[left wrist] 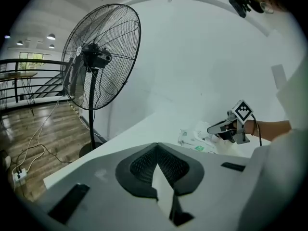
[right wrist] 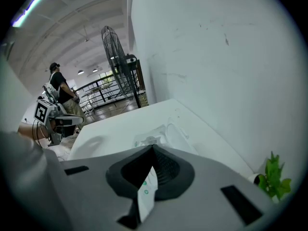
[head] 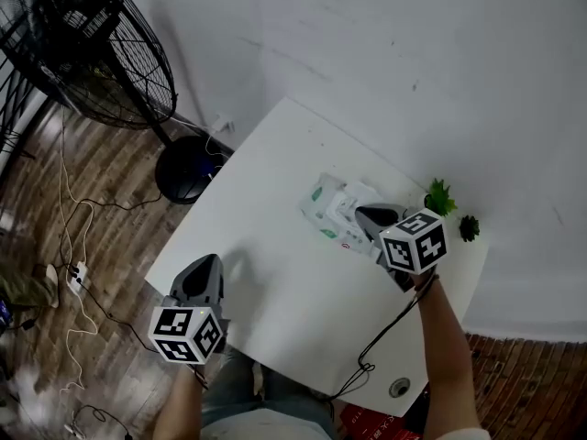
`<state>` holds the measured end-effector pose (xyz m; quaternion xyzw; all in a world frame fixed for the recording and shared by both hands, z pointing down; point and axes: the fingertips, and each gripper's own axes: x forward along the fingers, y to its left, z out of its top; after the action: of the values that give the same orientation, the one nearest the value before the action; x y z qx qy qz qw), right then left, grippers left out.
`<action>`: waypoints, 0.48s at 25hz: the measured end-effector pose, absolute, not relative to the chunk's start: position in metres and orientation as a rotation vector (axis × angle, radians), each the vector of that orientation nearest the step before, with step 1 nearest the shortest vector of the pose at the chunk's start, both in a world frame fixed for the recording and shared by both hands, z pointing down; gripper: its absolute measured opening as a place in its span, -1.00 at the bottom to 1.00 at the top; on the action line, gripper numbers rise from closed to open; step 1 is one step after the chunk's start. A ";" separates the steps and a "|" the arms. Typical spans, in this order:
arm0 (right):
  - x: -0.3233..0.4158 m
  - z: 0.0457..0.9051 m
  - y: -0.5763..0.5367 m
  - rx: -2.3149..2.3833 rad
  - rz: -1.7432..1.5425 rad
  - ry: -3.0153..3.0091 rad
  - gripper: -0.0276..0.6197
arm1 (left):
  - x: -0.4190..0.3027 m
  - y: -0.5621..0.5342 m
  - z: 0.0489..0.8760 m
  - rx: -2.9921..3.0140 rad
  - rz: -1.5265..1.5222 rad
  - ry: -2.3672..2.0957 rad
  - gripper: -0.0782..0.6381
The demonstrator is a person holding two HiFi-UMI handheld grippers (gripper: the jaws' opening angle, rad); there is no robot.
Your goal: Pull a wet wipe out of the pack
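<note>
**Jaws pinched on the flap, wipe not yet out**

Jaws of the right gripper (right wrist: 153,149) are closed on a thin white printed flap (right wrist: 146,191) with small green marks. By its print I take it for the pack's seal flap rather than a wipe. The left gripper (left wrist: 156,149) has its jaws together or nearly so; only a plain white sliver shows between the pads, probably the table (head: 275,159), so I read it as empty.

- Wipe pack (head: 327,211) lies on the table's far half, just under the right gripper's nose.
- Left gripper sits at the near edge, well apart from the pack.

Step in hand, as I judge it: opening the seal. The next move calls for peeling the flap back to bare the slot, then re-pinching on a wipe. The light pack may lift, so the left gripper should come over to pin it.
</note>
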<state>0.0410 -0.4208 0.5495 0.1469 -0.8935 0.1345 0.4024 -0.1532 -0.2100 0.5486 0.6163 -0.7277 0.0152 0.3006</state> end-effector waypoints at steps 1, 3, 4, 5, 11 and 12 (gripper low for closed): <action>0.042 0.547 -0.421 0.377 0.338 -2.261 -0.91 | -0.153 -0.210 0.547 1.639 0.038 -1.931 -0.78; 0.042 0.543 -0.421 0.389 0.336 -2.267 -0.91 | -0.152 -0.209 0.544 1.645 0.035 -1.932 -0.78; 0.043 0.541 -0.421 0.394 0.334 -2.270 -0.91 | -0.152 -0.208 0.543 1.648 0.034 -1.932 -0.78; 0.043 0.538 -0.421 0.399 0.332 -2.273 -0.91 | -0.152 -0.208 0.542 1.649 0.032 -1.933 -0.78; 0.046 0.525 -0.421 0.435 0.311 -2.290 -0.91 | -0.154 -0.205 0.534 1.664 0.026 -1.939 -0.78; 0.046 0.523 -0.421 0.440 0.307 -2.293 -0.91 | -0.154 -0.204 0.533 1.666 0.024 -1.941 -0.78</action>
<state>0.0463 -0.4211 0.5226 0.1727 -0.8993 0.1204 0.3832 -0.1540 -0.2045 0.5329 0.6237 -0.7267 0.0091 0.2878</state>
